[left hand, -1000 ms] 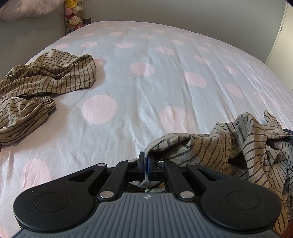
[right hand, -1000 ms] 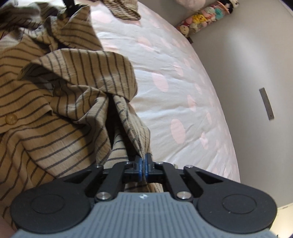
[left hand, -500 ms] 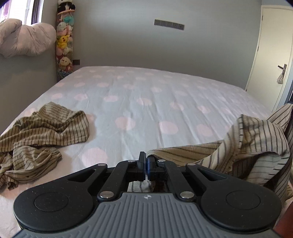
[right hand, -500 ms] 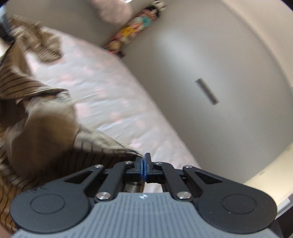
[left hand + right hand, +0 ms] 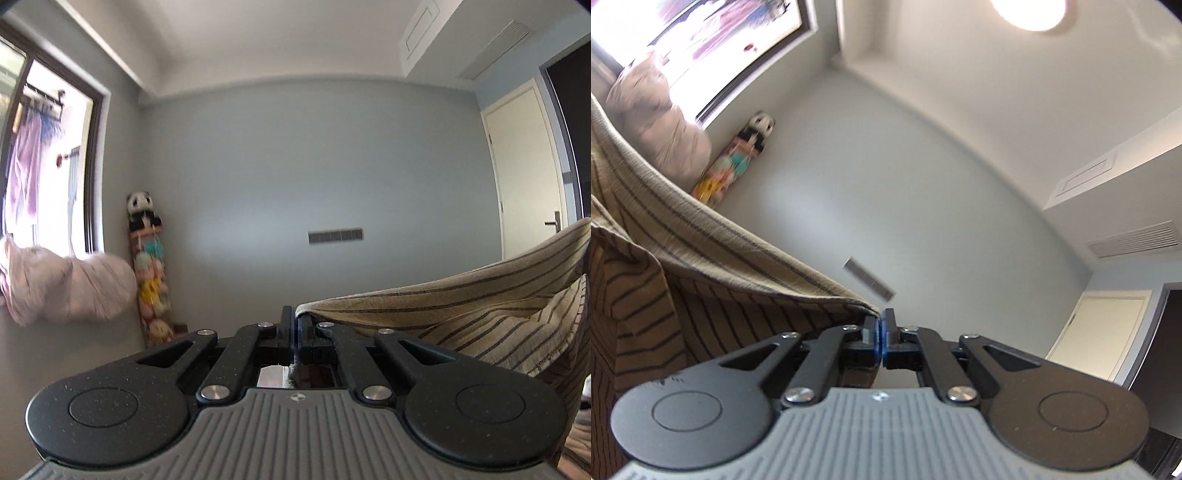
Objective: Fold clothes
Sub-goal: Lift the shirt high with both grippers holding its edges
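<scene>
1 striped shirt [image 5: 480,314], held aloft, clenched at 2 edges by left gripper [image 5: 296,325] and right gripper [image 5: 880,325]; step judged: spreading. Next: laid flat on bed.

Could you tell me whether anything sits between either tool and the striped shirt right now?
Nothing visible does. The left tool is shut directly on an edge of the striped shirt, and the right tool is shut on another edge, with the cloth running straight into both.
</scene>
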Demonstrator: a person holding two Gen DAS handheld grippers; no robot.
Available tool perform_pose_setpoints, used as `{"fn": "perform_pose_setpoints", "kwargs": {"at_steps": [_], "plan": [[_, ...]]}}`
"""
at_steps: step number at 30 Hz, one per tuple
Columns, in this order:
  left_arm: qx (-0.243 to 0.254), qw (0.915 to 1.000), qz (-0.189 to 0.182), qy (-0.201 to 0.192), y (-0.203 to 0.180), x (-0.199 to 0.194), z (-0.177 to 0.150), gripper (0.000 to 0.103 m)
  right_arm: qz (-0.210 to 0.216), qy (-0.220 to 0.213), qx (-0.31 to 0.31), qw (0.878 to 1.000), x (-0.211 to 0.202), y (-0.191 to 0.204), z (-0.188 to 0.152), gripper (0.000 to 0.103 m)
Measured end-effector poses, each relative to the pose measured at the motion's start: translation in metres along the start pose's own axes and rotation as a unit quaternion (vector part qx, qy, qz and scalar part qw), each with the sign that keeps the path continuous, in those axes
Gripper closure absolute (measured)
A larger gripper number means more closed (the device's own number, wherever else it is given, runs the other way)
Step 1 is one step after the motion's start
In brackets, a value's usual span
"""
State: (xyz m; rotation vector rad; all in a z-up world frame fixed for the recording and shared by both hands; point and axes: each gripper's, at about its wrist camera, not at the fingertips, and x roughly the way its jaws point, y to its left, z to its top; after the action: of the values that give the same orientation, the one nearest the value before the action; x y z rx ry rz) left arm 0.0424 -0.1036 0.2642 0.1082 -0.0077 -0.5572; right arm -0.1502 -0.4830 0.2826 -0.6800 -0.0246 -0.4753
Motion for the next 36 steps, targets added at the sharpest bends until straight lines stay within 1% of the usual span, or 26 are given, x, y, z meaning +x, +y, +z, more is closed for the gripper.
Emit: {"fn": "perform_pose_setpoints", "kwargs": {"at_steps": [2,4,5,7,9,13,16,19,23,26,29,31,36], "plan": [[0.010,0.9991,0.015,-0.038,-0.002,-0.015,0.038,0.103,-0.010,-0.021,0.013,1.000,-0.011,-0.021,0.024,0.101],[0.017,0.9972,0.024,-0.068,-0.006,-0.031,0.065,0.103,-0.018,-0.034,0.017,0.999,-0.023,-0.037,0.040,0.101],[0.020,0.9961,0.025,-0.082,-0.009,-0.039,0.079,0.103,-0.022,-0.041,0.019,0.999,-0.029,-0.044,0.048,0.101],[0.020,0.9943,0.014,-0.104,-0.014,-0.056,0.095,0.103,-0.033,-0.053,0.027,0.998,-0.040,-0.059,0.061,0.101],[0.025,0.9918,0.015,-0.125,-0.021,-0.071,0.103,0.103,-0.048,-0.066,0.043,0.996,-0.054,-0.075,0.068,0.101],[0.031,0.9844,0.023,-0.172,-0.034,-0.100,0.111,0.103,-0.060,-0.097,0.057,0.992,-0.082,-0.092,0.076,0.101],[0.037,0.9803,0.022,-0.193,-0.039,-0.115,0.118,0.103,-0.066,-0.112,0.061,0.990,-0.098,-0.100,0.079,0.101],[0.054,0.9770,0.021,-0.205,-0.041,-0.125,0.123,0.103,-0.072,-0.127,0.064,0.987,-0.114,-0.107,0.082,0.101],[0.075,0.9739,0.023,-0.213,-0.047,-0.128,0.124,0.103,-0.078,-0.140,0.072,0.984,-0.141,-0.120,0.083,0.101],[0.088,0.9729,0.026,-0.212,-0.052,-0.123,0.124,0.103,-0.080,-0.141,0.070,0.984,-0.140,-0.121,0.084,0.101],[0.093,0.9764,0.024,-0.194,-0.055,-0.110,0.122,0.103,-0.074,-0.126,0.064,0.987,-0.114,-0.111,0.081,0.101],[0.095,0.9798,0.020,-0.175,-0.055,-0.090,0.117,0.103,-0.065,-0.109,0.059,0.990,-0.092,-0.103,0.075,0.101],[0.098,0.9891,0.012,-0.110,-0.056,-0.034,0.094,0.103,-0.037,-0.060,0.056,0.996,-0.035,-0.079,0.049,0.101]]}}
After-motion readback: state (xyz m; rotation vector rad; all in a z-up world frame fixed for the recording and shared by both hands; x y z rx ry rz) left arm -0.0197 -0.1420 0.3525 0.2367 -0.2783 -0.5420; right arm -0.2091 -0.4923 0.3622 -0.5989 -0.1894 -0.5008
